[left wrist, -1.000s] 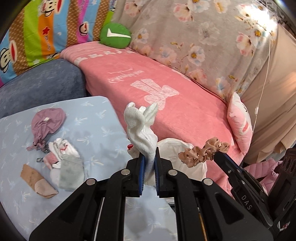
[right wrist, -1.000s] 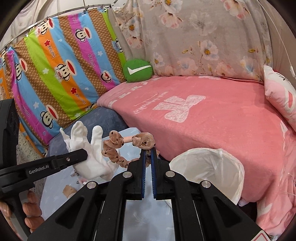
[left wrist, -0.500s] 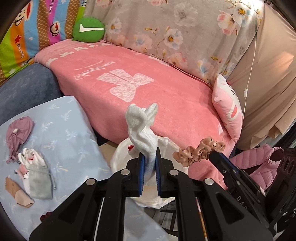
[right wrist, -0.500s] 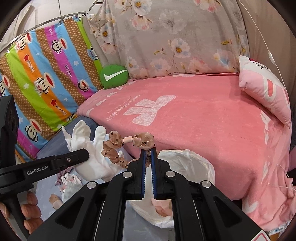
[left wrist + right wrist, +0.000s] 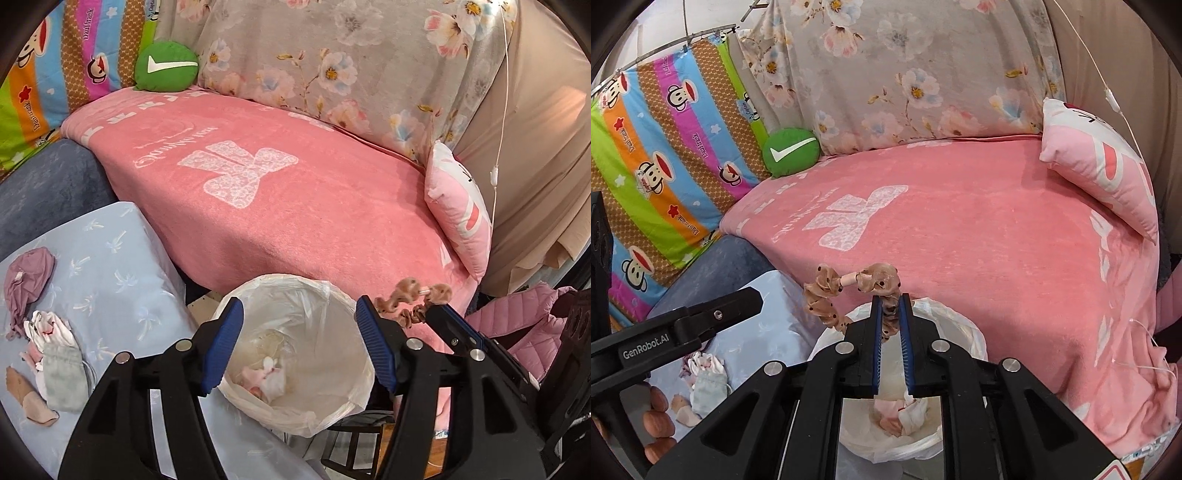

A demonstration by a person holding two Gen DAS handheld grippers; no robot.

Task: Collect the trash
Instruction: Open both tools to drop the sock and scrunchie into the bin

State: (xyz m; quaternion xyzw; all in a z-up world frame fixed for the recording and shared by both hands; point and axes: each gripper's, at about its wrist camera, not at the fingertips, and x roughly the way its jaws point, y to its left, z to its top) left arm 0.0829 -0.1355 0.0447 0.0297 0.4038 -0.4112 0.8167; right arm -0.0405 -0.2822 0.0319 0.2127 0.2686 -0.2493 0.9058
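Left claw (image 5: 299, 347) spread apart above lined bin (image 5: 343, 295), frame centre. Right claw (image 5: 891, 332) clamped on tan scrunchie (image 5: 827, 291). Cloth scraps (image 5: 55, 347) lower left on bench (image 5: 122, 266).

Soft, even indoor light; a brighter patch on the curtain (image 5: 565, 107), perhaps a window; fisheye bends edges, corners vignetted black.

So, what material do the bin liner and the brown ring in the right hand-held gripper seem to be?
Bin liner: thin translucent plastic film, likely; glossy, crinkled at the rim. Brown ring: seemingly a sheer fabric scrunchie; gathered ruffles with dark dots.
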